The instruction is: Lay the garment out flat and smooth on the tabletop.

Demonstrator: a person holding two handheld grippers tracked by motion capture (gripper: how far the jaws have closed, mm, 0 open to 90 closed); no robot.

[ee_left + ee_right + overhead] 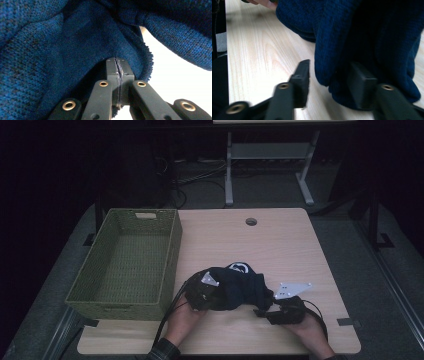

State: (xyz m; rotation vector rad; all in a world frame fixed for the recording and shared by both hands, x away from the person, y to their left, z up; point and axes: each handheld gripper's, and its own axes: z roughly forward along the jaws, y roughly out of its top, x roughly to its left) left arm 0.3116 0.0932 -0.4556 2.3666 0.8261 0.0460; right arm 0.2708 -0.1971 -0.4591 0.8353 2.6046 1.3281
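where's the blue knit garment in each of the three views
High view: the garment lies bunched near the table's front edge, between the two grippers, right of the basket.
Left gripper view: it spreads across the top and left, its edge pinched in the shut jaws.
Right gripper view: it hangs at upper right, a fold between the open jaws.
Shared landmark: the pale table top, seen in all three views.

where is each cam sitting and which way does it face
High view: above the person's side, looking forward and down at the table, green basket and both hands.
Left gripper view: on the left gripper, jaws shut on the blue knit garment.
Right gripper view: on the right gripper, jaws open around a fold.
All share the garment.
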